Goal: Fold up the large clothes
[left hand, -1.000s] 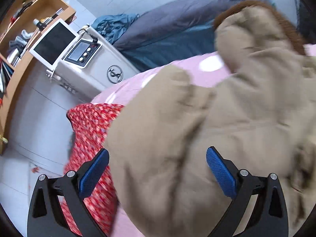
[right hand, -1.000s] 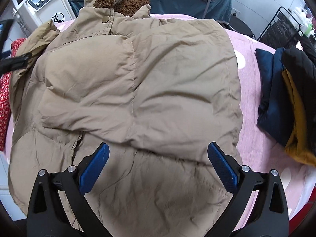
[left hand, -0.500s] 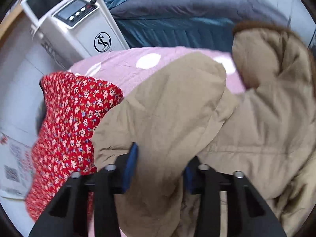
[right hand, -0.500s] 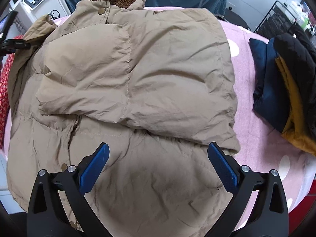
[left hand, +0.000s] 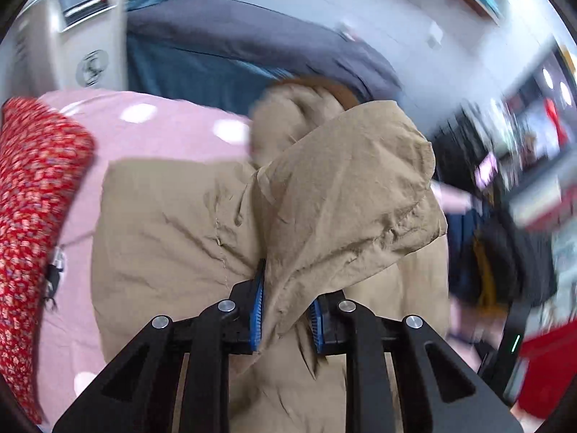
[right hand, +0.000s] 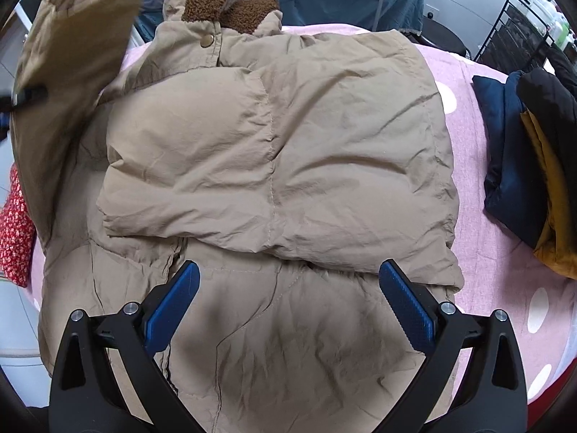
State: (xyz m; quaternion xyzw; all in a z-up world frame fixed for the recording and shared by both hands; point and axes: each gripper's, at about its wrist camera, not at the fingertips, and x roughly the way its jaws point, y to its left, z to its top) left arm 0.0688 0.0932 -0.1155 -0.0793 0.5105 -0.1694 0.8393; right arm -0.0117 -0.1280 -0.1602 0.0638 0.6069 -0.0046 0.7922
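The tan padded coat (right hand: pixel 274 151) lies spread on the pink dotted bed cover (right hand: pixel 479 180), collar with brown fleece lining (right hand: pixel 230 3) at the far end, one side already folded over the body. The left gripper (left hand: pixel 285 310) is clamped narrow on a bunch of the coat's sleeve (left hand: pixel 346 195) — fabric pinched between both blue pads, the sleeve raised off the bed. The right gripper (right hand: pixel 288 299) hangs over the coat's lower part, jaws wide — nothing between them. Red floral cloth (left hand: pixel 32 209) lies at the left edge; dark folded garments (right hand: pixel 519 155) at the right, apart from the coat.
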